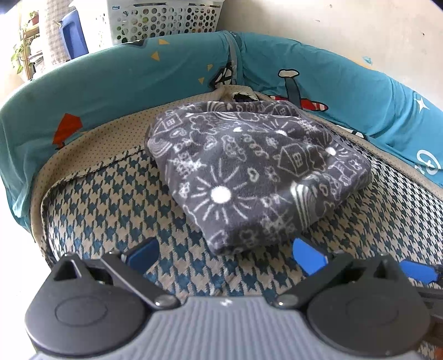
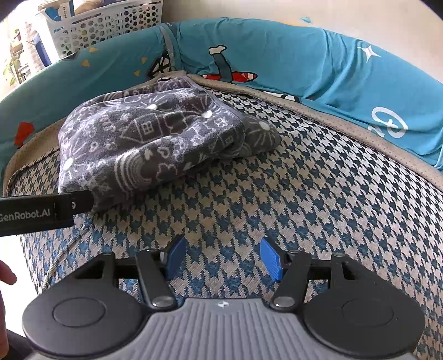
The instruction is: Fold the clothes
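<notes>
A folded grey fleece garment [image 1: 249,171] with white doodle drawings lies on the houndstooth seat [image 1: 110,199]. My left gripper [image 1: 225,256] stands open at its near corner. The corner reaches the gap between the blue pads [image 1: 308,257], and neither pad touches it. In the right wrist view the same garment [image 2: 155,138] lies up and to the left. My right gripper [image 2: 223,257] is open over bare houndstooth fabric [image 2: 318,207], with nothing between its fingers. A black finger of the left gripper [image 2: 74,206] rests against the garment's near edge.
A teal cartoon-print cushion [image 1: 346,80] curves along the back of the seat, below a pale wall [image 1: 360,25]. A white perforated laundry basket [image 1: 155,22] stands behind at the upper left. Part of a person's hand [image 2: 5,274] shows at the left edge.
</notes>
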Motion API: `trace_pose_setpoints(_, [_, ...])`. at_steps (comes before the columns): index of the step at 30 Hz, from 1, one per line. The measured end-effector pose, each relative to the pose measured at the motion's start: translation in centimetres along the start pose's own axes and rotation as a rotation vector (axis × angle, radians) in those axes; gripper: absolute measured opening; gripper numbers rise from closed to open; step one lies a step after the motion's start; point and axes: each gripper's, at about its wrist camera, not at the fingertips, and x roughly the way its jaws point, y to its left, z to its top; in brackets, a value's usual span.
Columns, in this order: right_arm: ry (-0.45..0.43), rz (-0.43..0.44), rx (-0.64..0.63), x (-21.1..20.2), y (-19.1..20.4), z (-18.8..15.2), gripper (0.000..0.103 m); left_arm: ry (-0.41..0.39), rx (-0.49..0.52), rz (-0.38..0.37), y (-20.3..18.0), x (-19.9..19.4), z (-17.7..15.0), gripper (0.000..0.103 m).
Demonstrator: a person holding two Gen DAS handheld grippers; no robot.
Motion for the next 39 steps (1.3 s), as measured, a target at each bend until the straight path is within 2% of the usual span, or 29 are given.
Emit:
trace_pose_setpoints(18, [0.001,0.014,0.016,-0.24,-0.18,0.07,0.059,0.038,-0.020,0.008,-0.22,0.66,-0.19,0.103])
trace_pose_setpoints(39, [0.005,0.011,0.017,-0.60,-0.32,0.07,0.059,0.043,-0.025,0.030,-0.52,0.71,-0.28,0.103])
